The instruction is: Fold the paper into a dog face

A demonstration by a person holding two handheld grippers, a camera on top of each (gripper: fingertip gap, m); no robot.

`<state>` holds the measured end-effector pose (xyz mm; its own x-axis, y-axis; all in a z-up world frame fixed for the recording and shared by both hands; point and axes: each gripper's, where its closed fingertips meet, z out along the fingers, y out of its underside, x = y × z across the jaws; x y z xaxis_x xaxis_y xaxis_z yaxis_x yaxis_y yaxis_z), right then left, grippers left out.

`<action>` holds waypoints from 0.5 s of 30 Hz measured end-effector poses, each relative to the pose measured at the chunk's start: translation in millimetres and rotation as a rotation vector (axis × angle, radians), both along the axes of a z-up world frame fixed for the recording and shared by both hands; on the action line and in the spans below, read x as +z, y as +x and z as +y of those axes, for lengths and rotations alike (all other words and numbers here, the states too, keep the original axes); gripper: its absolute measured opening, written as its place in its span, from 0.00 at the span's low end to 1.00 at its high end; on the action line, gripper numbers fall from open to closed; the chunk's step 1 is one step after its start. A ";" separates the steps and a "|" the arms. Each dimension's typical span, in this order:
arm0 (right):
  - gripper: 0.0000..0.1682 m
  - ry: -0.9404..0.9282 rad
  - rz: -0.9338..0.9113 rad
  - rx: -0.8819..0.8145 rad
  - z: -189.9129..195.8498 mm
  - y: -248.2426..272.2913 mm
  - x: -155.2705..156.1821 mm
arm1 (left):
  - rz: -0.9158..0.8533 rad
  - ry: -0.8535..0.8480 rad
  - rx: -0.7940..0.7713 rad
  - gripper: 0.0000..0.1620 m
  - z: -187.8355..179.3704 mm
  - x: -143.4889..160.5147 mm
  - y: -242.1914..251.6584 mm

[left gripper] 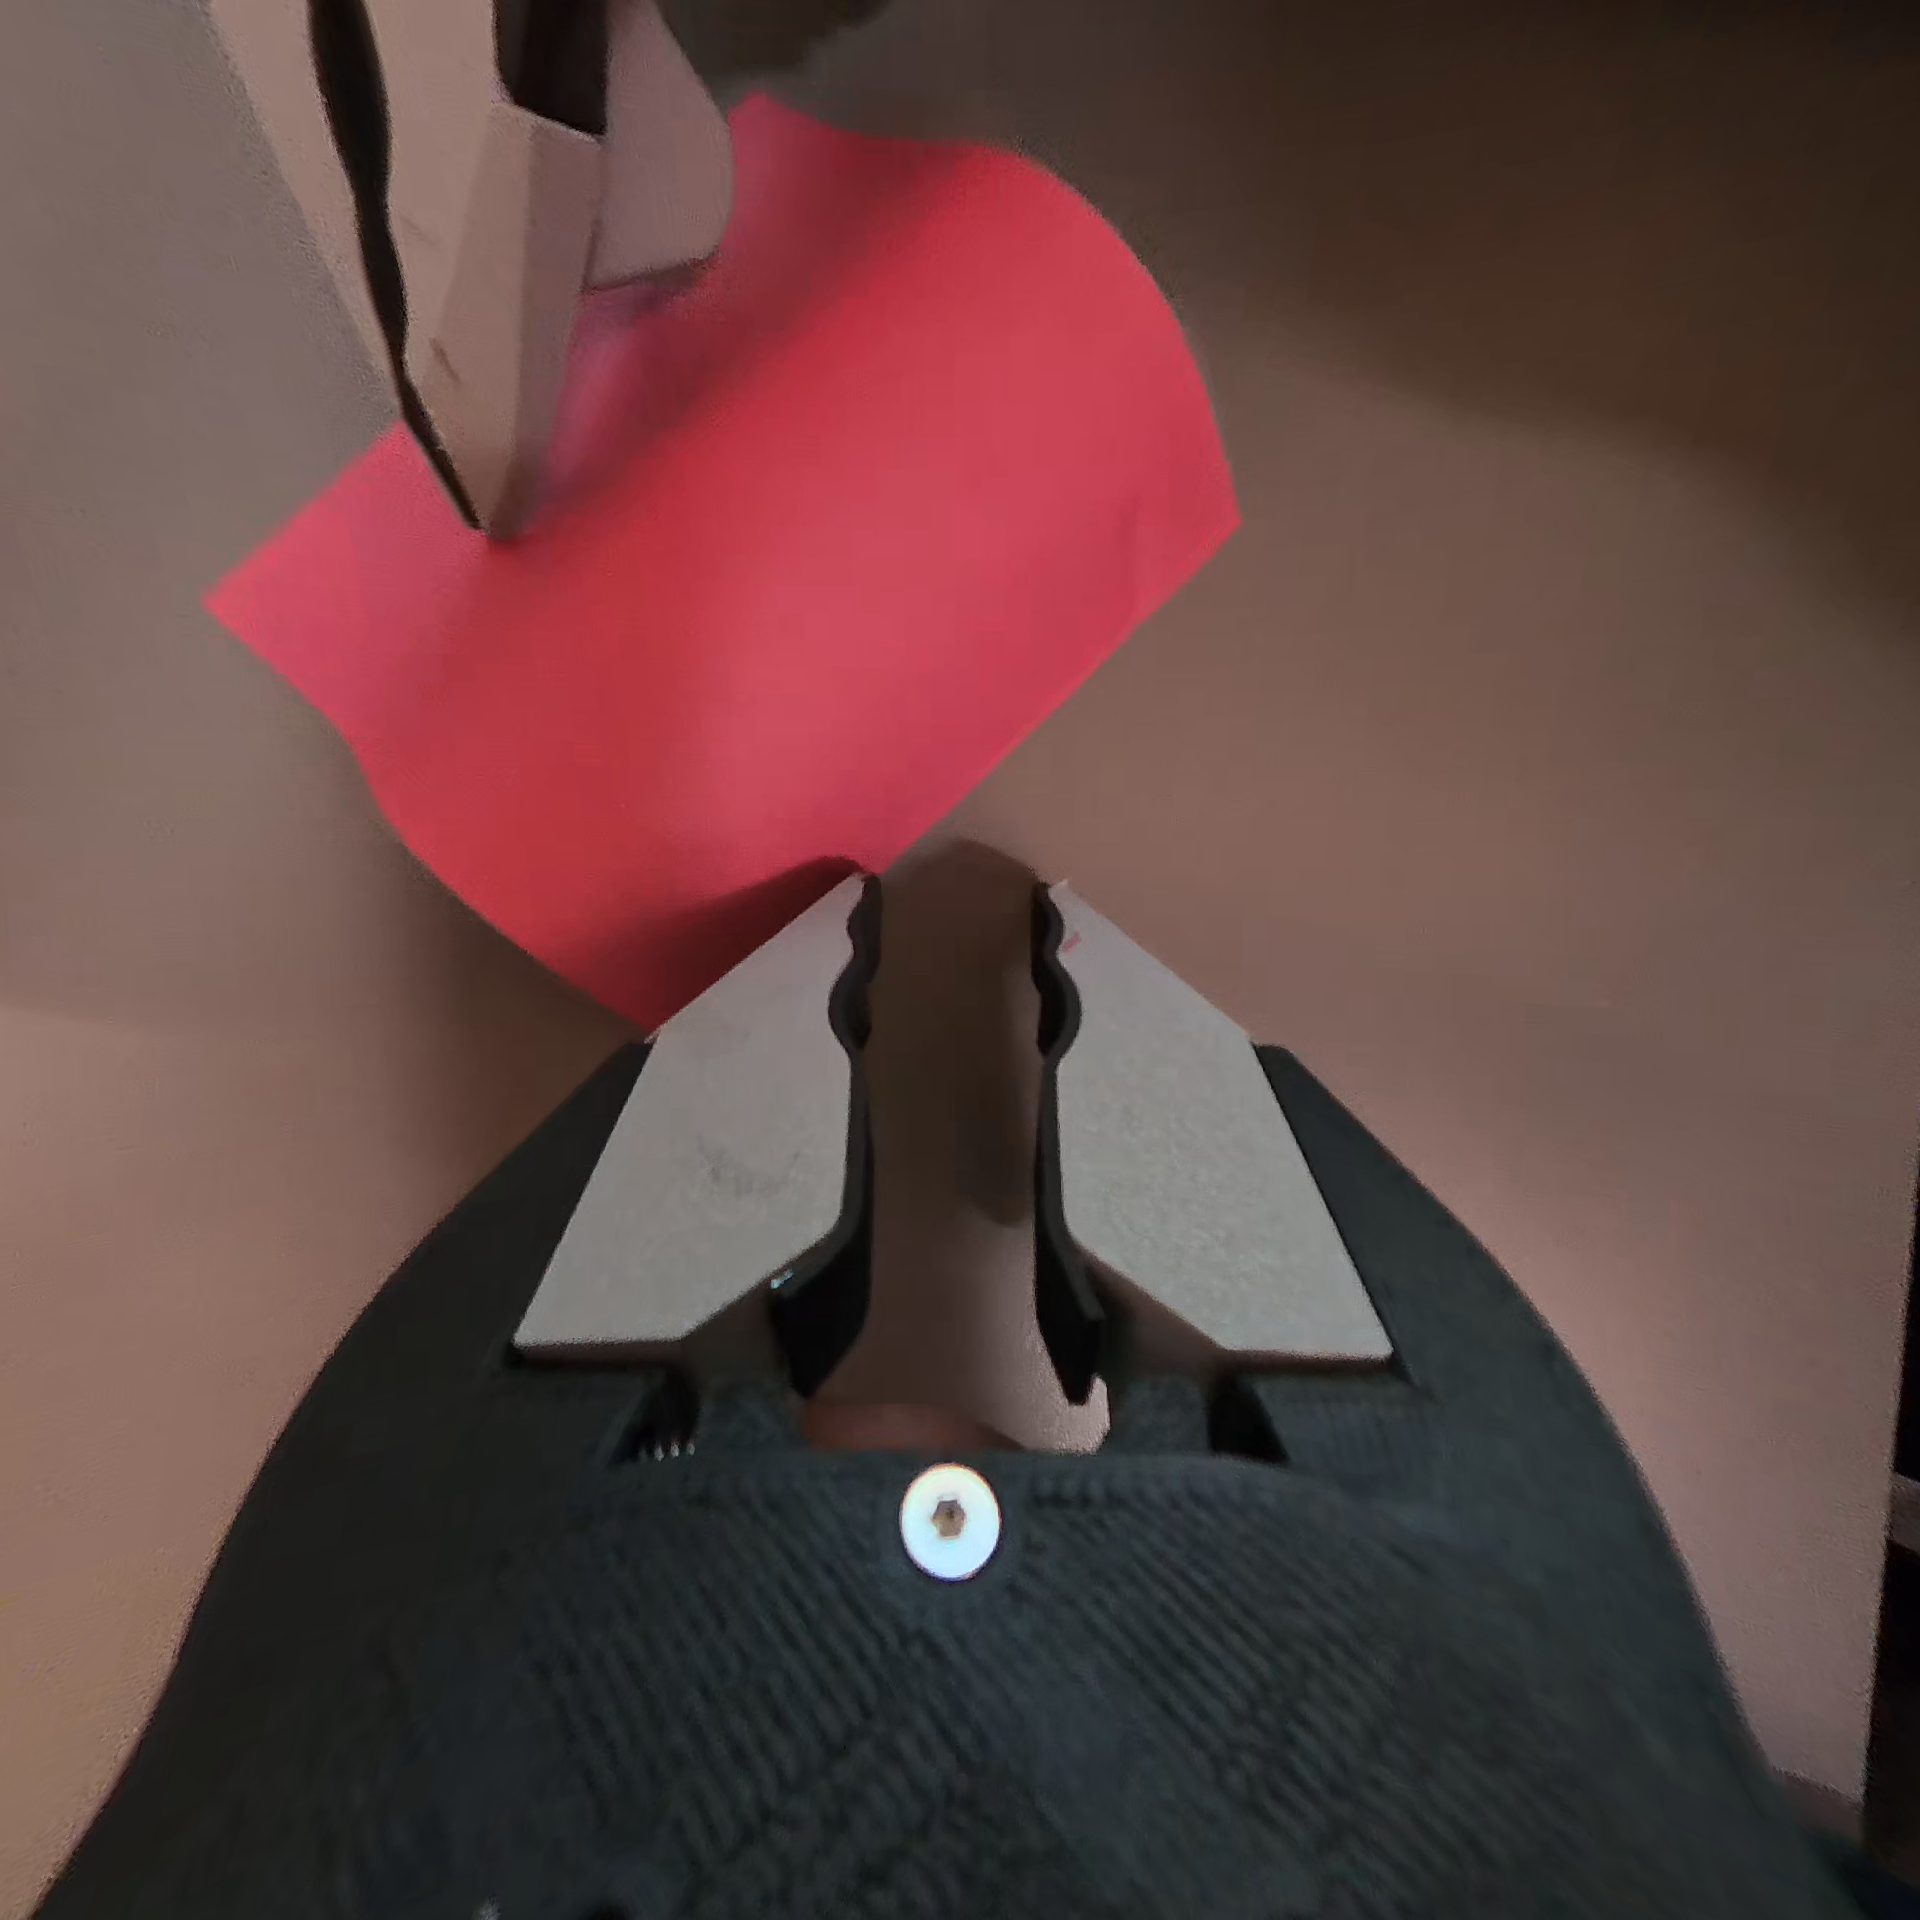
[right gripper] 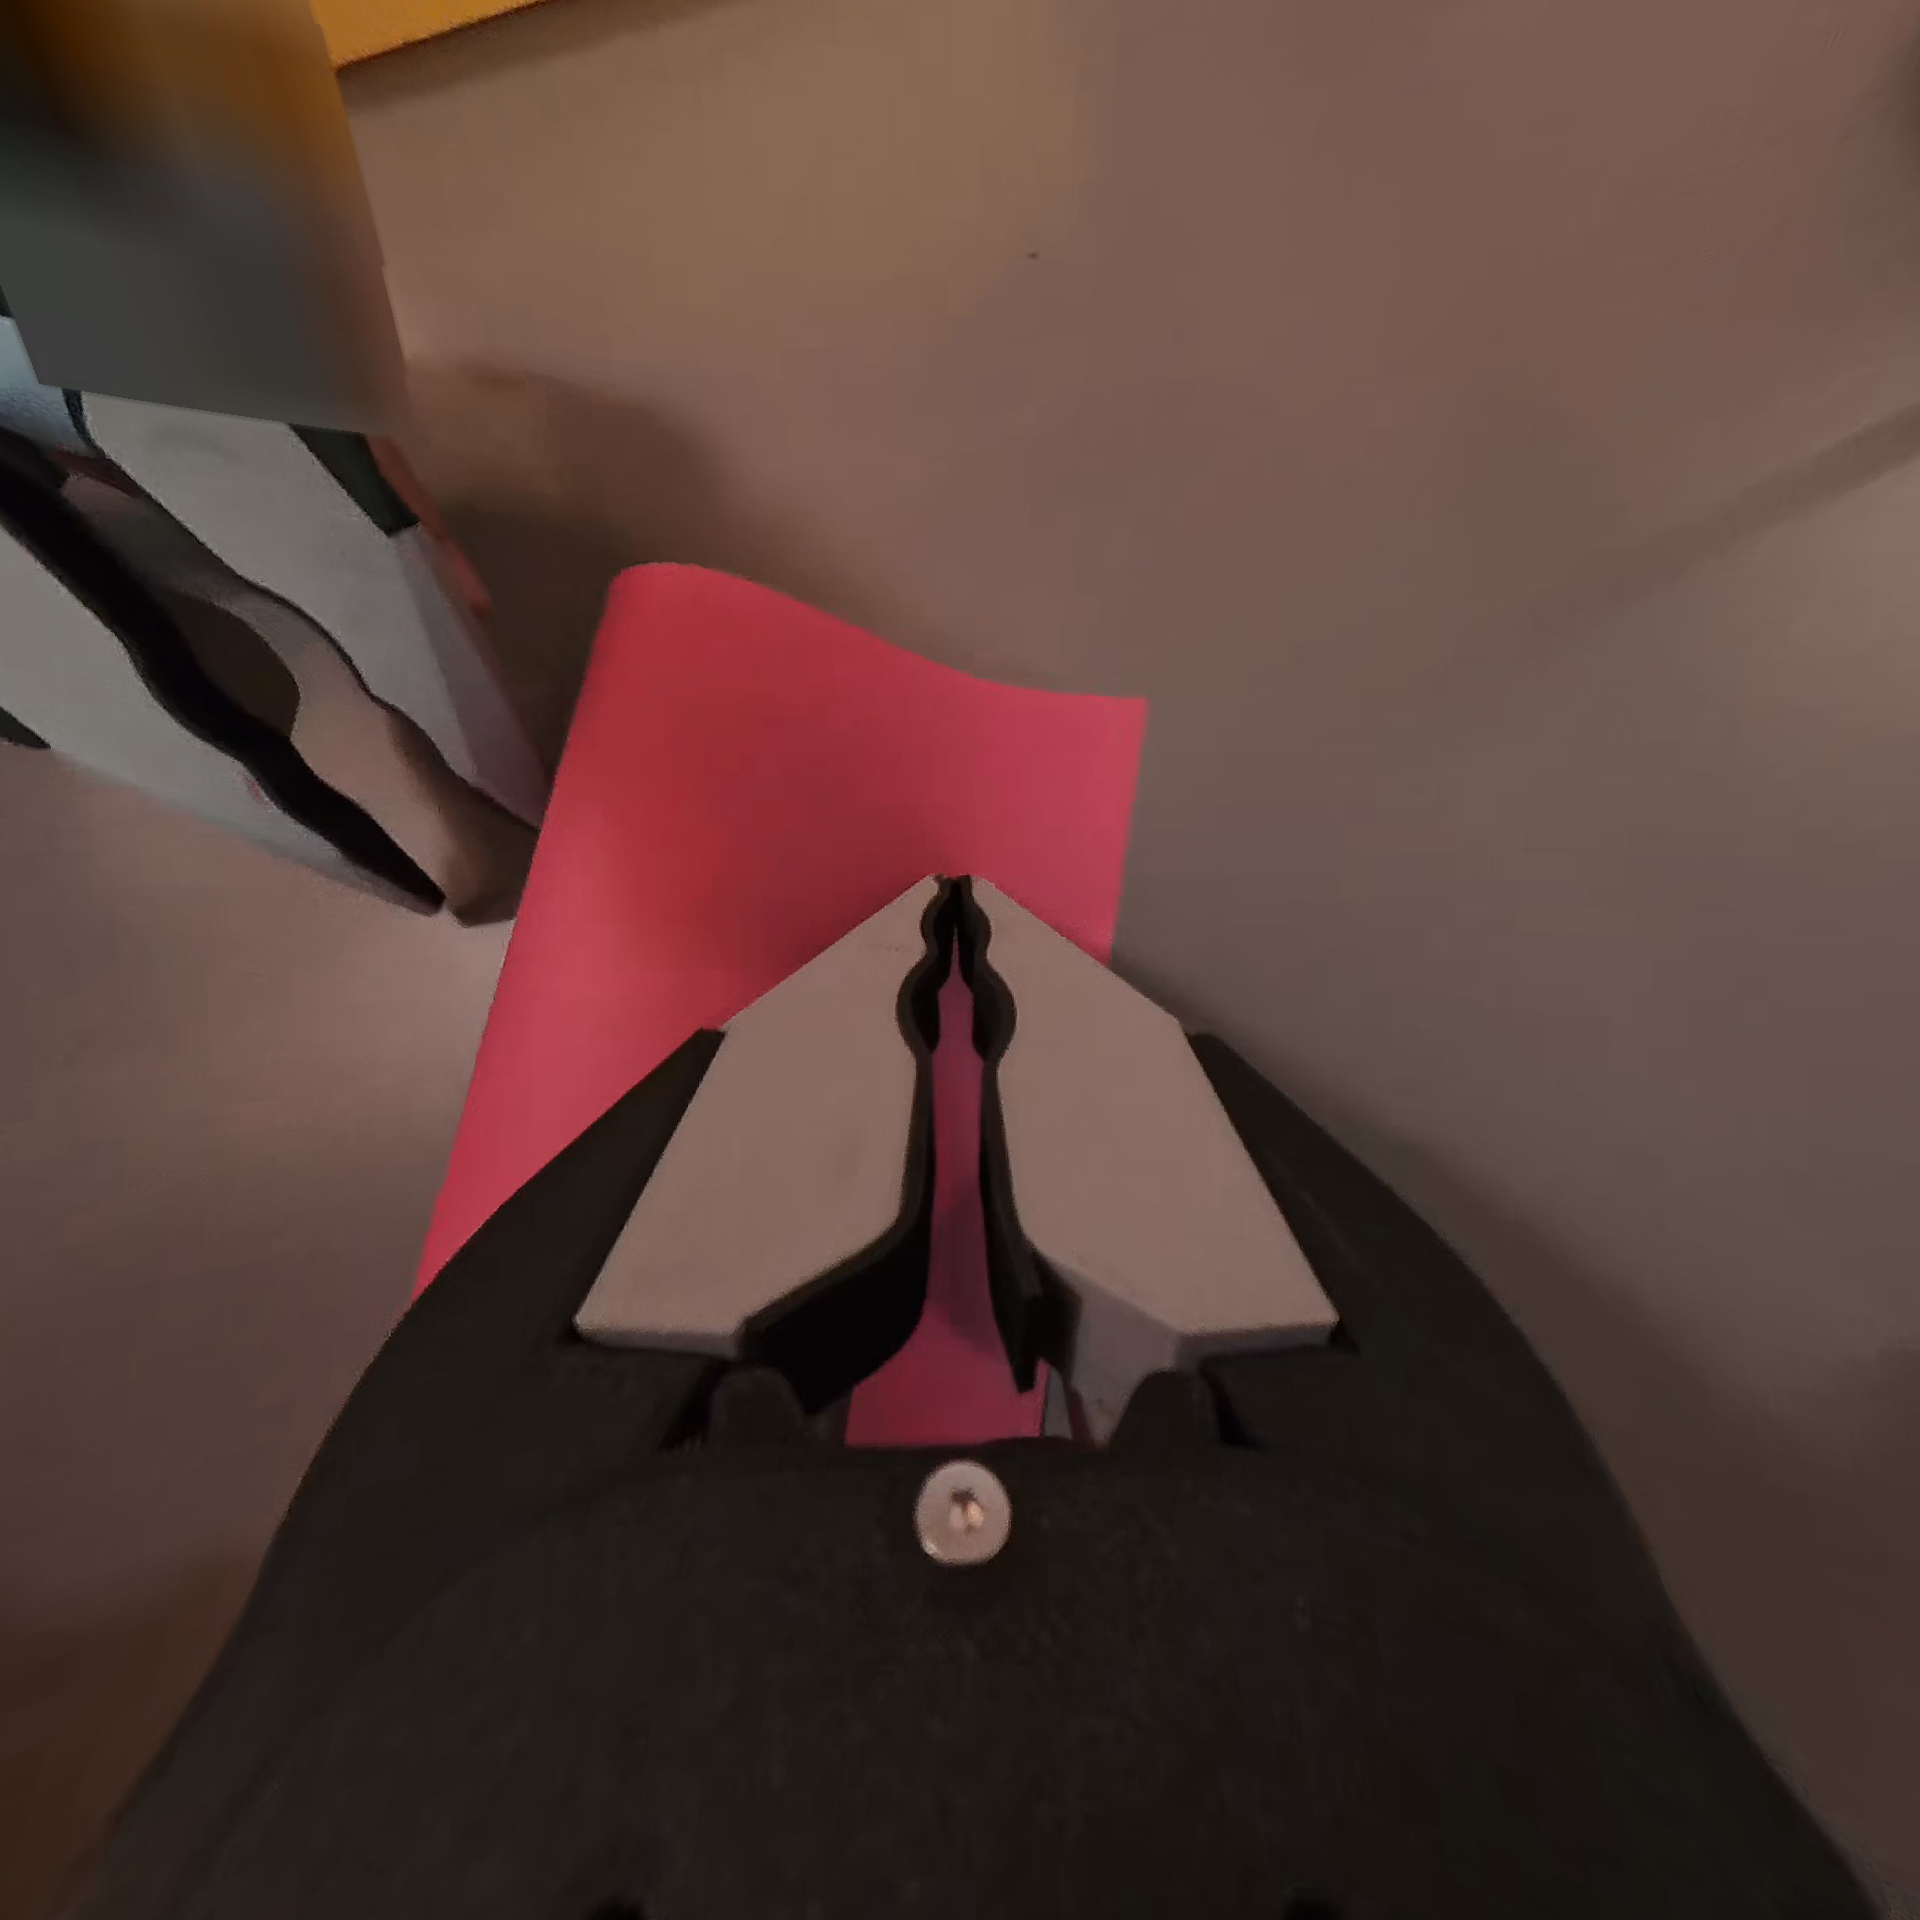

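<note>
A plain beige tabletop (right gripper: 1455, 520), with a yellow-orange object (right gripper: 416, 26) at its far edge.

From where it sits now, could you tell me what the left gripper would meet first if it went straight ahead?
Probably the red paper: its near corner lies just beyond the open left gripper, slightly left of centre. Depth is unclear.

Dim, warm light in both views. Soft shadows on table (left gripper: 1455, 727). Motion blur at 10–11 o'clock in right wrist view; fisheye stretch at edges.
</note>
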<state>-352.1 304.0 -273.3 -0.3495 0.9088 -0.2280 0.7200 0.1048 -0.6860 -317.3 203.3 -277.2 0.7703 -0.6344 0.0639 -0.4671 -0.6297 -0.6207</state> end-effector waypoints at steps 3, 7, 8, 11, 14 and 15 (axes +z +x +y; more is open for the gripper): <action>0.00 -0.005 -0.012 0.007 -0.1 3.9 -4.3 | 0.021 -0.009 0.006 0.21 -5.3 2.6 -8.1; 0.00 -0.030 -0.007 0.006 -0.5 4.1 -4.3 | -0.142 0.143 0.105 0.22 10.6 45.9 -15.0; 0.00 -0.037 -0.006 0.005 -0.6 4.0 -4.3 | -0.188 0.178 0.179 0.22 20.5 54.9 -21.8; 0.00 -0.049 -0.002 0.000 -0.6 3.8 -4.3 | -0.214 0.133 0.389 0.32 39.8 47.1 -47.5; 0.00 -0.042 -0.002 -0.004 -0.6 3.8 -4.5 | -0.175 0.100 0.474 0.38 51.3 29.6 -56.0; 0.00 -0.036 -0.002 -0.003 -0.9 3.9 -4.5 | -0.156 0.097 0.492 0.40 55.7 24.8 -56.8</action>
